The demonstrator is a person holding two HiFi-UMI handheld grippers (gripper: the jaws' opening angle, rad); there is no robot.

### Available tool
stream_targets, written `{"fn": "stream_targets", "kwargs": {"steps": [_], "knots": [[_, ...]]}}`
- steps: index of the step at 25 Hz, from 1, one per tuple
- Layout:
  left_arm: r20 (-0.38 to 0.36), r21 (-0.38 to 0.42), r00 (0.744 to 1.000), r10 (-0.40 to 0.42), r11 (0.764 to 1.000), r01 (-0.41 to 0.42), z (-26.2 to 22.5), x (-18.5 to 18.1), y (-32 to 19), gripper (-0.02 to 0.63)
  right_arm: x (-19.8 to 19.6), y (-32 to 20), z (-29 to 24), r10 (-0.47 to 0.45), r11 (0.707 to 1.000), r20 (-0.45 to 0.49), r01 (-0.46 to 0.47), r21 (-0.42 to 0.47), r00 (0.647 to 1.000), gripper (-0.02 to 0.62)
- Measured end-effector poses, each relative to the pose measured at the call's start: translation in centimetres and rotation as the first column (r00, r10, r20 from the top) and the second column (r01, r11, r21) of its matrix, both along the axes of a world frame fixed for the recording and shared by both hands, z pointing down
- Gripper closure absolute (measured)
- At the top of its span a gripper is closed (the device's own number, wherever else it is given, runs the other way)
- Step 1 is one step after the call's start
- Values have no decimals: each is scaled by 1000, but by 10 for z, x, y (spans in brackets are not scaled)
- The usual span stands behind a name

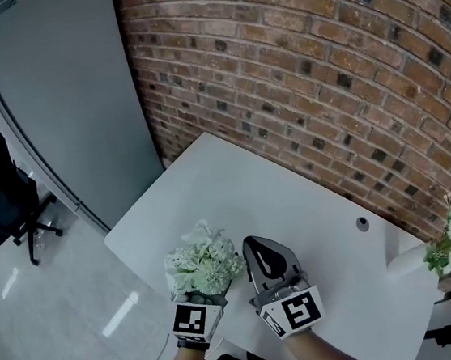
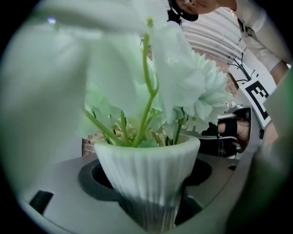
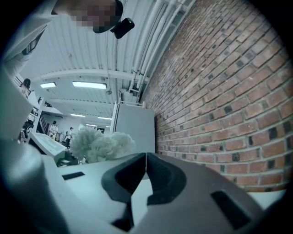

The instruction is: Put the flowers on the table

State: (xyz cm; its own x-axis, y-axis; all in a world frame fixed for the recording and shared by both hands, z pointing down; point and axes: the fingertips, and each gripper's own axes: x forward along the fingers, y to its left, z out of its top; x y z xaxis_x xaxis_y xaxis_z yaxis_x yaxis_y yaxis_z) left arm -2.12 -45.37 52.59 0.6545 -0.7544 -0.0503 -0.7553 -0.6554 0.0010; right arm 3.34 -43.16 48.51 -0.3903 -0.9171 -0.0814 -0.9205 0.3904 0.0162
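A bunch of white flowers [image 1: 202, 263] stands in a white ribbed pot [image 2: 147, 175]. My left gripper [image 1: 200, 294] is shut on the pot, low on its sides, and holds it upright over the table's near left edge. The blooms [image 2: 183, 87] fill the upper half of the left gripper view and hide the jaw tips in the head view. My right gripper [image 1: 254, 246] is just right of the flowers, pointing away over the white table [image 1: 293, 199]. It is shut [image 3: 145, 159] with nothing in it. The flowers [image 3: 100, 144] show at its left.
A brick wall [image 1: 317, 66] runs along the table's far side. A second white vase with flowers [image 1: 446, 246] lies at the table's far right corner. A small hole [image 1: 362, 223] marks the tabletop. A grey partition [image 1: 69, 104] and an office chair [image 1: 8, 202] stand to the left.
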Motion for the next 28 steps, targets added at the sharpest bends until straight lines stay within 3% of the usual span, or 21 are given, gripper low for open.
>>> {"fn": "stream_targets", "kwargs": {"steps": [5,17,28], "knots": [[34,-14,999,17,1000,-17,16,1,4,239,3,-1,0,5,1000,0,-5,5,1000,578],[8,-24,1000,18,1000,-18,16,-2,15,239,6,2,7,2,1000,-7,-2,-6,1000,578],[30,-58,999,-29,998,31,13,-21,47,239,15,26,1,47,998,-6,-47,-32,999,578]]}}
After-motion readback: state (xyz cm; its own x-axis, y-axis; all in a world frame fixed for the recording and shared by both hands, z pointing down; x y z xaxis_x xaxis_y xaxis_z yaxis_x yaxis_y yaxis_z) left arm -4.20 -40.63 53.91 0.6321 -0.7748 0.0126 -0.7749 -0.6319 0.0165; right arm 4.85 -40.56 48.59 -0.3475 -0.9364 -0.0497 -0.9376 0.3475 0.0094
